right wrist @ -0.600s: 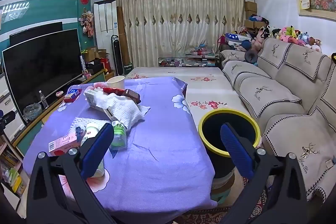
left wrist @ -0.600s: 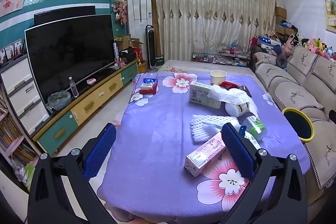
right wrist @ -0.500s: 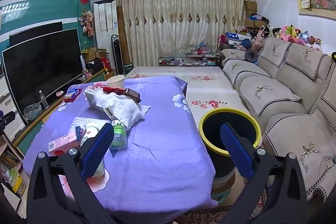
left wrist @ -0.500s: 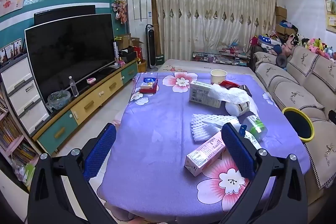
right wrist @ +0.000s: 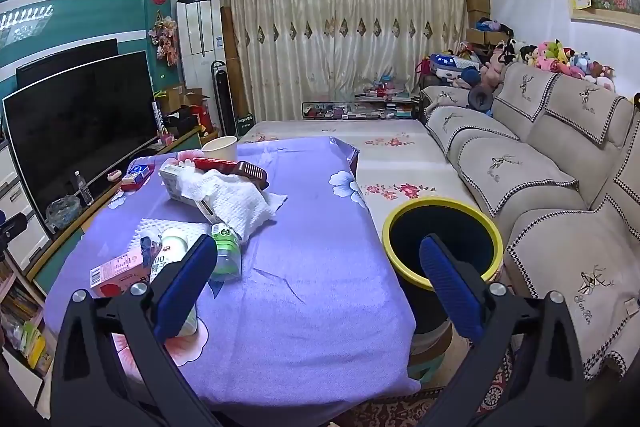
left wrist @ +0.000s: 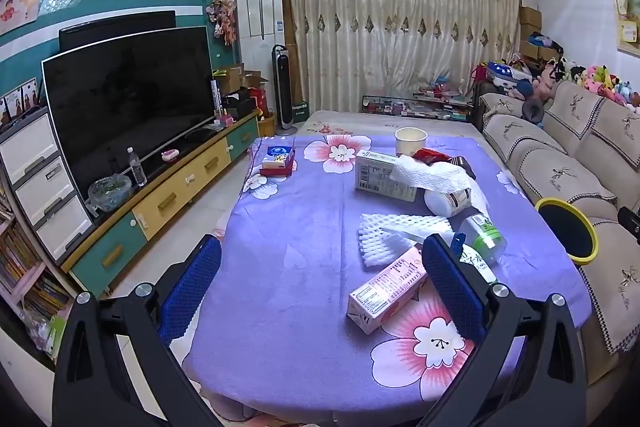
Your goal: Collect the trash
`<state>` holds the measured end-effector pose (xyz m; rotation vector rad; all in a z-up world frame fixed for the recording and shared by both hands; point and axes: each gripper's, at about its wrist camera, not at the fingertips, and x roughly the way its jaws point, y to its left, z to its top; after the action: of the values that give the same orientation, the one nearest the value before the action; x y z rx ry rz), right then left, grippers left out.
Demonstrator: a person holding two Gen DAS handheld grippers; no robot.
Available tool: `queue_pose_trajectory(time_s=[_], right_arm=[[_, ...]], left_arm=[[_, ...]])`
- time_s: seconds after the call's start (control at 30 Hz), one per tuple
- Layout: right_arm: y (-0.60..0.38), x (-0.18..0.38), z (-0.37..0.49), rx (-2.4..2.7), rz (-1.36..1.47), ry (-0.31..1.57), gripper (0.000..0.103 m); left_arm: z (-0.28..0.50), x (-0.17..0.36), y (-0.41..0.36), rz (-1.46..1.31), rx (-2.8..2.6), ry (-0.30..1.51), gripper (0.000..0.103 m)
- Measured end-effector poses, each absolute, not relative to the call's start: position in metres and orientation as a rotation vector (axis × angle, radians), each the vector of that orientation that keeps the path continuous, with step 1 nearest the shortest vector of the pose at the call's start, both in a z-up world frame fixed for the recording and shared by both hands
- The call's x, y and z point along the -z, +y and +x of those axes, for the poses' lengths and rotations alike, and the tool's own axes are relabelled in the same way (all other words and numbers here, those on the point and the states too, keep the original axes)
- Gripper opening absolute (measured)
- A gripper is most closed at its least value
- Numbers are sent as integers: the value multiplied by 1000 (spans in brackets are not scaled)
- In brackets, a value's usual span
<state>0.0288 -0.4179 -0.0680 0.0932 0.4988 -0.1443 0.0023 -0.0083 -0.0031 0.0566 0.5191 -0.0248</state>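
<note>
Pink carton (left wrist: 386, 289) nearest: left gripper (left wrist: 320, 283), jaws spread and empty, should straddle its narrow sides; right gripper (right wrist: 318, 281) likewise wide, empty.

TV (left wrist: 124, 99) on cabinet (left wrist: 168, 195) at left; sofa (right wrist: 532, 163) right w/ plush toys (right wrist: 560, 59); curtains (left wrist: 400, 27) behind.

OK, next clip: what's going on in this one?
A person holds two grippers above a table with a purple floral cloth, about to collect trash. Both the left gripper and the right gripper are open and hold nothing. The litter is untouched: a pink carton, white foam netting, a green-capped bottle, a crumpled paper towel and a paper cup. A yellow-rimmed bin stands beside the table, by the sofa.
</note>
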Motion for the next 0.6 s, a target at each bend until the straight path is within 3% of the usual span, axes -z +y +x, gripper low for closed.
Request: queue_pose_trajectory(time_s=[0.6], right_arm=[[-416, 76, 27, 151, 100, 509, 97]], left_arm=[[8, 14, -12, 57, 32, 534, 99]])
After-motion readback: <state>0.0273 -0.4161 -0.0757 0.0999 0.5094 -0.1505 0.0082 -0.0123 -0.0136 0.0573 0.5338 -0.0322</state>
